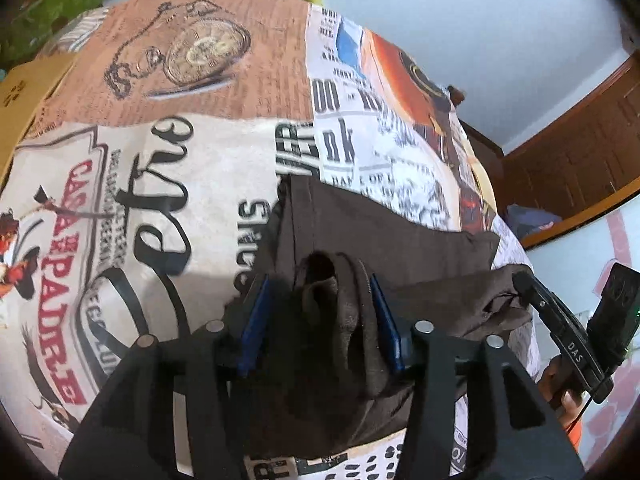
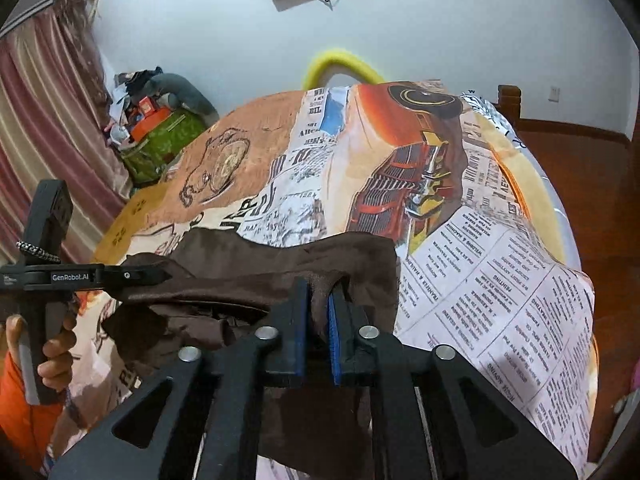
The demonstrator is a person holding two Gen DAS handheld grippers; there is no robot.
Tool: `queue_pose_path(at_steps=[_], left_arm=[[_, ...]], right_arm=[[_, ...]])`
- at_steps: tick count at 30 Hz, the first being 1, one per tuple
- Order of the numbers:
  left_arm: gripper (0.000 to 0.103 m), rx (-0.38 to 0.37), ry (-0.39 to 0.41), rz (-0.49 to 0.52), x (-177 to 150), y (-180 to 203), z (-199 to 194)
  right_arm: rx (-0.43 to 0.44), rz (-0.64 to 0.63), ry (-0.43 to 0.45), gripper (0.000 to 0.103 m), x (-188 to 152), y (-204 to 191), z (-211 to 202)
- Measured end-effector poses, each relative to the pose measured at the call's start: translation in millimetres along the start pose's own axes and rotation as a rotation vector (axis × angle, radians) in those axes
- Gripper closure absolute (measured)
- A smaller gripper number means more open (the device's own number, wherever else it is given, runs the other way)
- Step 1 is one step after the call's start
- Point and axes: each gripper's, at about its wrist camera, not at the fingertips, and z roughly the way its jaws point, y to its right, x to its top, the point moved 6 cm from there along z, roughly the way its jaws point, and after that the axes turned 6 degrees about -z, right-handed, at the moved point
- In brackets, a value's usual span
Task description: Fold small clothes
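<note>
A dark brown garment (image 1: 384, 236) lies crumpled on the near part of a bed covered by a sheet printed like old newspapers (image 1: 168, 184), with a pocket watch (image 1: 204, 56) drawn on the far left and an orange locomotive (image 2: 416, 168) on the far right.

The left gripper (image 1: 320, 312) stands about half open, its blue pads (image 1: 258, 320) apart with a bunched fold of the brown cloth lying loose between them.

The right gripper (image 2: 318, 320) is nearly closed, its pads pinching a thin fold at the garment's near right edge.

Each gripper shows from the side in the other's view, held by a hand (image 2: 56, 356) with an orange sleeve (image 2: 16, 400). A yellow foam arch (image 2: 340, 64) rises beyond the bed.
</note>
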Motion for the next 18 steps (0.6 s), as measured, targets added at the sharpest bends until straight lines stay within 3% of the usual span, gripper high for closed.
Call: queue_pose_path(at_steps=[2,4,5,12,18], left_arm=[[0.047,0.004,0.025,0.007,4.0,1.5,-8.9],[0.037,-0.003,0.059,0.018,7.3,4.7,-21.0],[0.033,-0.008,0.075,0.023,7.8,6.4,-27.0],[0.026,0.021,0.119,0.094,-5.7,9.7,-52.8],[0.025,0.089,0.063,0.148,-30.8,-4.8,-33.8]], right_arm=[[-0.017,0.000,0.020,0.081,3.7,1.7,-5.5],[-0.034,-0.007,0.048,0.067,8.8,1.8,-14.1],[-0.038,-0.011,0.062,0.065,11.1,0.7,-19.3],[-0.032,-0.090,0.103,0.060,13.6,-19.2,-49.3],[-0.018,-0.154,0.021,0.059,-12.6,-34.5,-36.0]])
